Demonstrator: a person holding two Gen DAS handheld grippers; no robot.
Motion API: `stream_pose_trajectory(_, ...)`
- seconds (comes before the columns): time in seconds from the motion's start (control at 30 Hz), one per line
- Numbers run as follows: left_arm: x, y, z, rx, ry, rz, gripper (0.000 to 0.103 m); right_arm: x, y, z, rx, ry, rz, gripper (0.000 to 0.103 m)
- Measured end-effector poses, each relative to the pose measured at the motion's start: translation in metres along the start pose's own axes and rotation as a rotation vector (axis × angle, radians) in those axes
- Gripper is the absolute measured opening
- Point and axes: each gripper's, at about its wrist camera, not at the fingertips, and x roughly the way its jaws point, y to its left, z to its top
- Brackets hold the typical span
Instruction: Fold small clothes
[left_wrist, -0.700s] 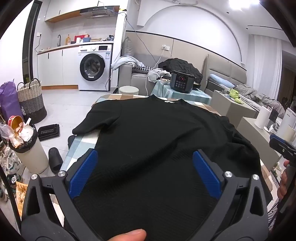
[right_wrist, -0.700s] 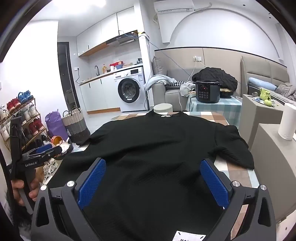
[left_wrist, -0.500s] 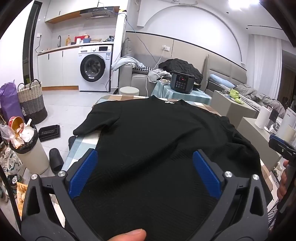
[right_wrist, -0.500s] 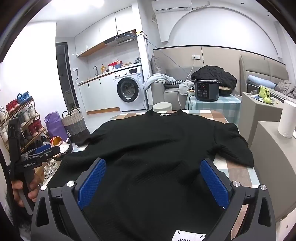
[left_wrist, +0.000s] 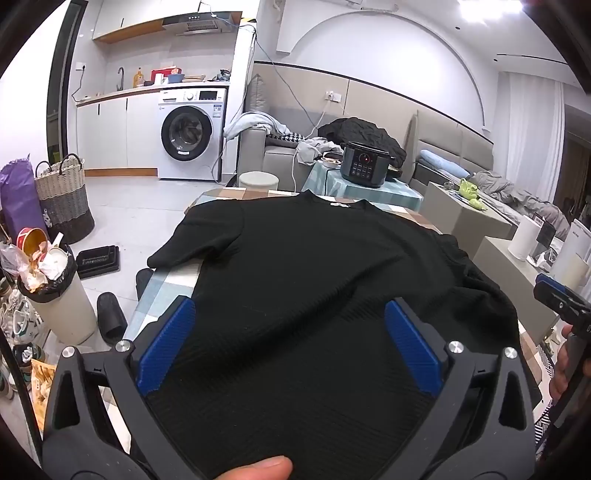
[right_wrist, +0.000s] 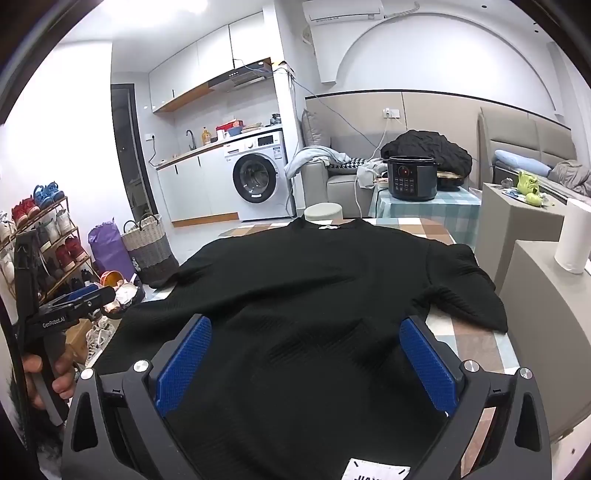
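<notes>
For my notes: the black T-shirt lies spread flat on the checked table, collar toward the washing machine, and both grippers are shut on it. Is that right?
Not quite. In both wrist views, the left gripper and right gripper are open, gripping nothing. The black T-shirt does lie spread on the checked table.

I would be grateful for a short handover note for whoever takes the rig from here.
Left tool: open, holding nothing, above the near left part of the shirt.
Right tool: open, holding nothing, above the near right part.
Black shirt: spread flat on the checked table, collar at the far end, both sleeves out to the sides.
Done: shirt laid out.
Left: every fold; none is made yet.
</notes>
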Motion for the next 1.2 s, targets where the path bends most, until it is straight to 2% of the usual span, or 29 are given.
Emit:
stream_pose_trajectory(1.03, 0.008, 0.009, -0.008, -0.005, 0.016, 0.009, 0.102, 0.002, -0.006, -0.003, 0.020, 0.002, -0.024, 0.103)
stream_pose_trajectory(1.2, 0.016, 0.010, -0.011, -0.008, 0.027, 0.011, 0.102, 0.000, -0.005, -0.003, 0.011, -0.021, -0.013, 0.103)
